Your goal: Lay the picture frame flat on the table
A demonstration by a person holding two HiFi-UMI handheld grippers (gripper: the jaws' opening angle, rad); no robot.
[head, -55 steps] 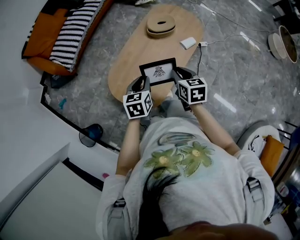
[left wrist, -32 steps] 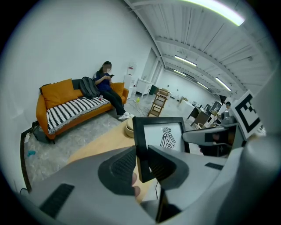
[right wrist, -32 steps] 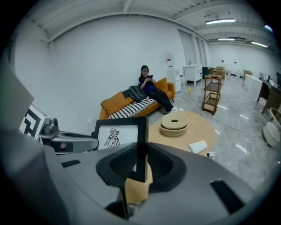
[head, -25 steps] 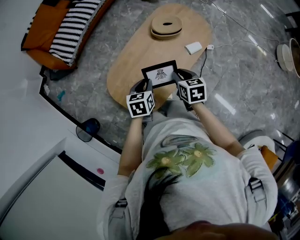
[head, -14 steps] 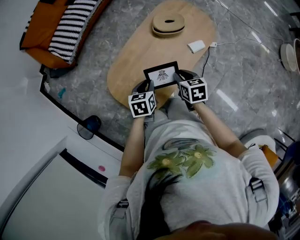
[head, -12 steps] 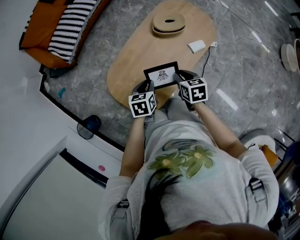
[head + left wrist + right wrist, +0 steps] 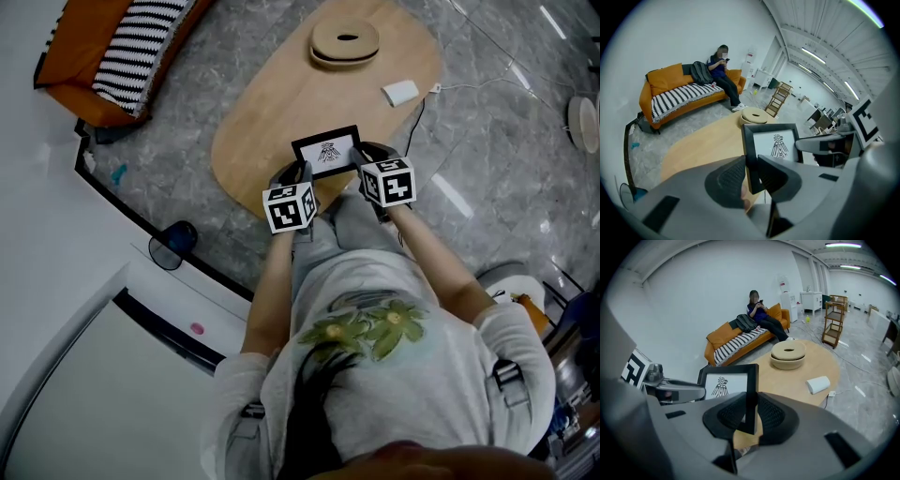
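A black picture frame [image 7: 327, 152] with a white print of a bird figure is held upright over the near end of the oval wooden table [image 7: 272, 103]. My left gripper [image 7: 751, 174] is shut on the frame's [image 7: 771, 143] left side rail. My right gripper [image 7: 751, 417] is shut on the frame's [image 7: 729, 384] right side rail. In the head view the left gripper [image 7: 302, 173] and the right gripper [image 7: 361, 159] flank the frame, with their marker cubes toward the person. The frame's lower edge is hidden behind the jaws.
A round wooden stand [image 7: 345, 42] sits at the table's far end, with a white box [image 7: 400, 92] and its cable near the right edge. An orange sofa [image 7: 94, 56] with a striped cover stands at far left; a person [image 7: 761, 315] sits on it.
The frame and both grippers keep the same grip and sit slightly nearer the person. The head view has shifted, so the table looks a little further up and right.
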